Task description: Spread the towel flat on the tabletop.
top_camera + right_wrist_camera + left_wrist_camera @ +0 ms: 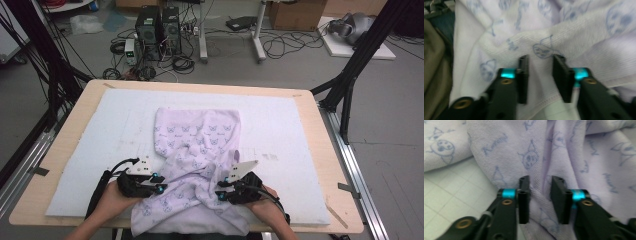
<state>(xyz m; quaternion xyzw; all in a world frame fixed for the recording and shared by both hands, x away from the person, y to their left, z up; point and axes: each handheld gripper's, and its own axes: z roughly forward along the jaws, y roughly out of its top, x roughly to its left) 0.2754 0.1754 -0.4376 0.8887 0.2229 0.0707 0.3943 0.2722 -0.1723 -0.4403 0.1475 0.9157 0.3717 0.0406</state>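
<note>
A lilac garment [197, 165] printed with small cartoon faces lies on the white mat [90, 145] that covers the counter [327, 150]. Its far part is spread fairly flat toward the middle of the mat, while its near part is bunched into ridges and hangs a little over the counter's near edge, so its long axis runs from the person outward.

The left claw [161, 183] sits at the garment's near-left edge, and the right claw [220, 192] at its near-right side; each hand is about equally close to the cloth, one on either flank of the crumpled middle.

In the left gripper view the left claw [539, 196] has its jaws parted by a narrow gap with a fold of the garment [574, 155] running up between them; the pads do not look pressed onto it. In the right gripper view the right claw [539, 76] is likewise slightly open, poised over a thick ridge and the stitched hem of the garment [584, 42], with nothing clamped. Blur in both close views makes it hard to be sure whether a pad still brushes the fabric.

The cloth lies directly ahead of and beneath both claws, so the next grasp probably depends on which fold each takes on its own side of the bunched centre.
</note>
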